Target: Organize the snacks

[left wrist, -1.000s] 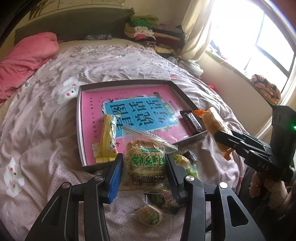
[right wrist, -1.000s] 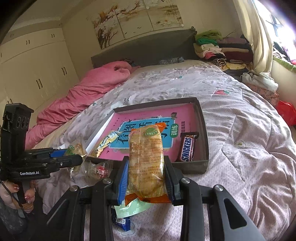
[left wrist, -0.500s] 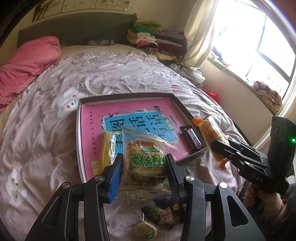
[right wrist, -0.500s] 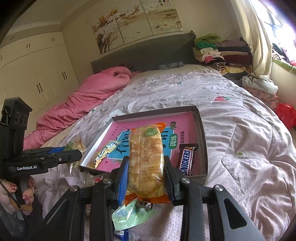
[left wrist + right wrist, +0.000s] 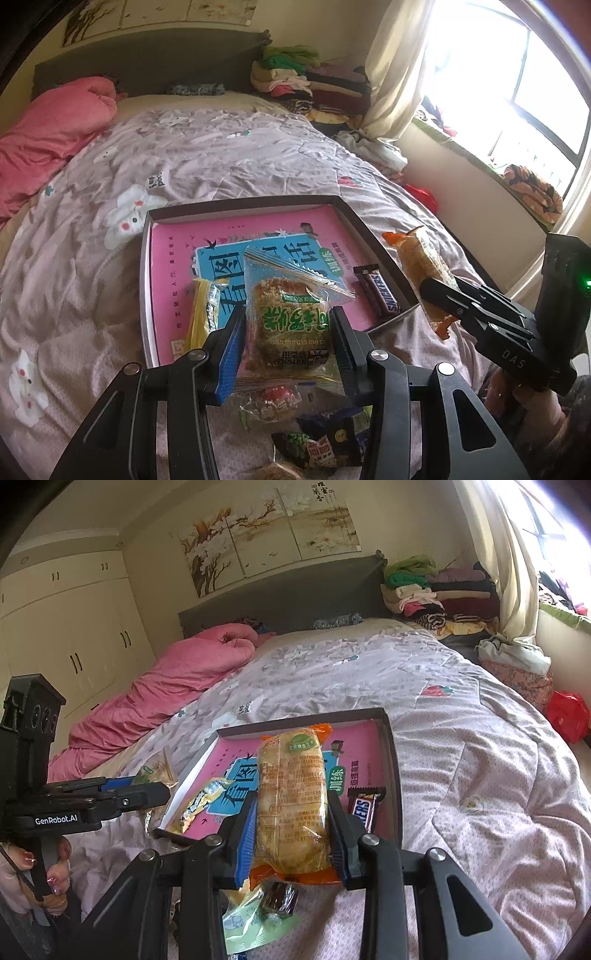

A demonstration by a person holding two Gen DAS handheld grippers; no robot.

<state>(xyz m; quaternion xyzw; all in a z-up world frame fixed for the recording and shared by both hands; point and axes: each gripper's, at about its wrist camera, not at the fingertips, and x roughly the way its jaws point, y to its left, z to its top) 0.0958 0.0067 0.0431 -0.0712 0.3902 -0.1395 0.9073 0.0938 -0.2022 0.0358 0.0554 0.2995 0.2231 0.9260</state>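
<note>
A wide bed [image 5: 229, 162] with a pale lilac patterned quilt fills the scene, with a pink duvet [image 5: 155, 701] bunched along its far left side and folded clothes [image 5: 436, 590] stacked at the far right beside a bright window [image 5: 524, 81]. On the near part of the quilt lies a shallow dark-rimmed tray [image 5: 146, 295] with a pink printed floor. Inside it, a yellow-wrapped snack [image 5: 203, 314] rests at the near left and a Snickers bar [image 5: 378, 291] lies along the right wall. The left gripper [image 5: 288, 328] pinches a clear-wrapped round cake with a green label [image 5: 290, 321] between its pads, held above the near edge of the tray. The right gripper [image 5: 291, 827] pinches a long orange-ended bread packet [image 5: 291, 797], also lifted just in front of the tray's near rim. Below the two tools, a small heap of loose snack packets [image 5: 317, 439] lies on the quilt near the bed's edge, among them a dark brown wrapped sweet [image 5: 280, 895] lying on a pale green packet [image 5: 255, 926].
</note>
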